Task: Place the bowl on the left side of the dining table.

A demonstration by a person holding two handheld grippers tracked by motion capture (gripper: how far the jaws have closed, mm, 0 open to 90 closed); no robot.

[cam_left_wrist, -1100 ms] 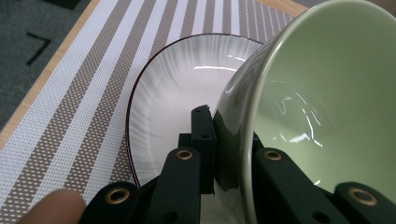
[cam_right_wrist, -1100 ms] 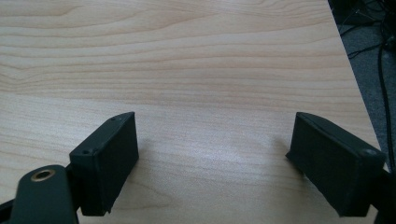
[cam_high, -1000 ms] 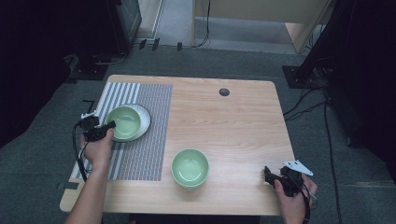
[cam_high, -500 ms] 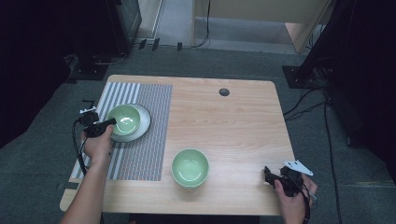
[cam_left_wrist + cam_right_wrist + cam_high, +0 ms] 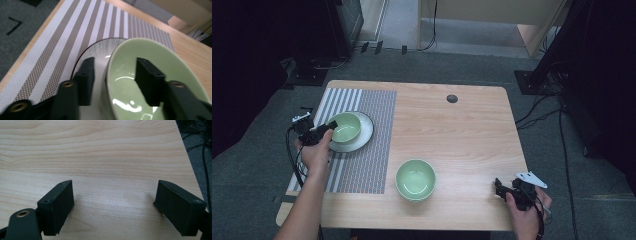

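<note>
Across the middle of the floor, the wooden table is carrying everything you are working with. On its left part, the striped placemat is lying flat, running from the far edge toward the near one. On the far part of that mat, the white plate is sitting with a green bowl resting in it. A second green bowl is standing on bare wood just right of the mat's near corner, well apart from the first. A small dark round hole is showing in the tabletop near the far edge.

Your left gripper is reaching in from the left, and its jaws are straddling the bowl's rim: one jaw is sitting outside the wall over the plate, the other inside the bowl. There is a visible gap between the outer jaw and the wall, so you are not clamping it; the jaws are spread around the rim.

At the near right corner, your right gripper is lying low over bare wood, jaws spread wide, grasping nothing.
</note>
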